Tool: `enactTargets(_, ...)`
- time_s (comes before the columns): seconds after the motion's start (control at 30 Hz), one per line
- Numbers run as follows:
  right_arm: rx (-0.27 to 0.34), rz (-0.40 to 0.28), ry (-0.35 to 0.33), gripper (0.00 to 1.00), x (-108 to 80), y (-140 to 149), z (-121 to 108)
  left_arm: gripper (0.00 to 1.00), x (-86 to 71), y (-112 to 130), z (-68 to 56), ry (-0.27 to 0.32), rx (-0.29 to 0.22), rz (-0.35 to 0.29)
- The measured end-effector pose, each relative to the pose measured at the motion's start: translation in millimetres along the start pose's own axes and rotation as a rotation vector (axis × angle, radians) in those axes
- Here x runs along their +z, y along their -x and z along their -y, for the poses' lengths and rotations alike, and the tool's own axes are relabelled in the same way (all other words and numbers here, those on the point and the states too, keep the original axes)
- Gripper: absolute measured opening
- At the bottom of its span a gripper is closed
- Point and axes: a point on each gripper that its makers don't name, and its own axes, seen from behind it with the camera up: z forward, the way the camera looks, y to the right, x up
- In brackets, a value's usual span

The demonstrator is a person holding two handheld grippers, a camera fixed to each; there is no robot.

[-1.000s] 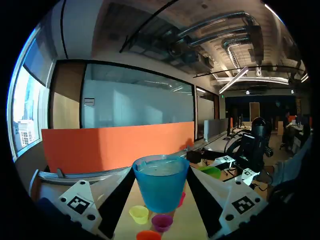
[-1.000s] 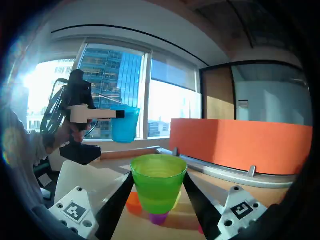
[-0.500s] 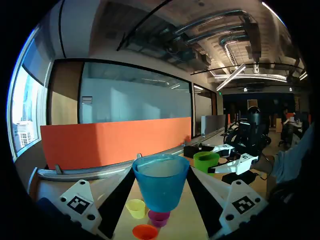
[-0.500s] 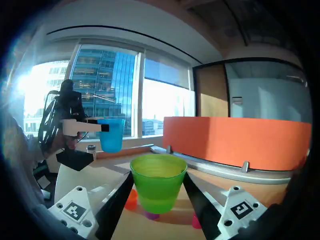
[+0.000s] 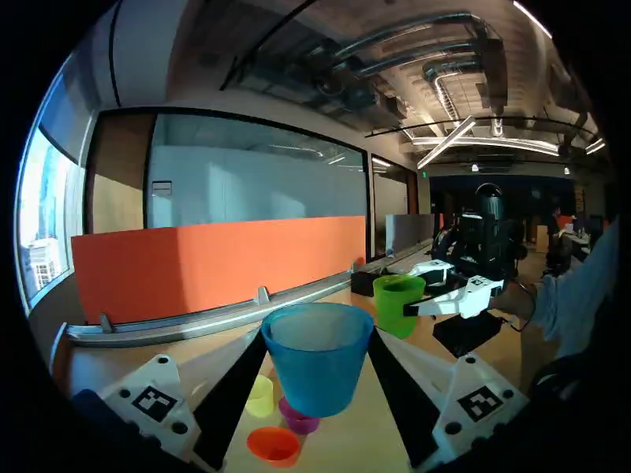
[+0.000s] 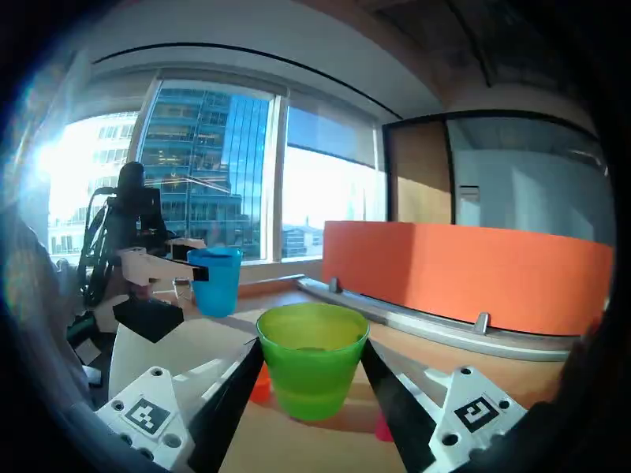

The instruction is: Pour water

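In the left gripper view my left gripper (image 5: 317, 370) is shut on a blue cup (image 5: 318, 359), held upright above the wooden table (image 5: 371, 441). Farther right in that view, the right gripper (image 5: 438, 296) holds a green cup (image 5: 397, 302). In the right gripper view my right gripper (image 6: 312, 374) is shut on the green cup (image 6: 312, 356), upright, with a little water visible at its bottom. Off to the left there, the left gripper (image 6: 169, 268) carries the blue cup (image 6: 215, 280), held by a hand.
Small cups stand on the table under the blue cup: yellow (image 5: 259, 394), purple (image 5: 297, 418) and orange (image 5: 274, 445). An orange divider panel (image 5: 213, 264) with a metal rail (image 5: 197, 322) runs along the table's far side. Tall windows (image 6: 197, 181) lie behind the left gripper.
Both cups have come lower toward the table. The green cup has swung further into the left gripper view, and the blue cup sits lower in the right gripper view.
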Motion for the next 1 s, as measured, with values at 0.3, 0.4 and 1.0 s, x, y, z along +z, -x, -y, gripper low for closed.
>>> enactTargets(0.3,0.004,0.039,-0.024,0.89,-4.3,14,3,0.88,0.1,27,-10.8,0.033,0.008,0.028)
enactTargets(0.4,0.007,0.055,-0.037,0.89,-5.9,21,4,0.88,0.6,38,-16.0,0.047,0.013,0.042)
enactTargets(1.0,0.001,0.193,-0.093,0.89,-12.0,75,4,0.88,5.3,106,-31.6,0.109,0.055,0.162)
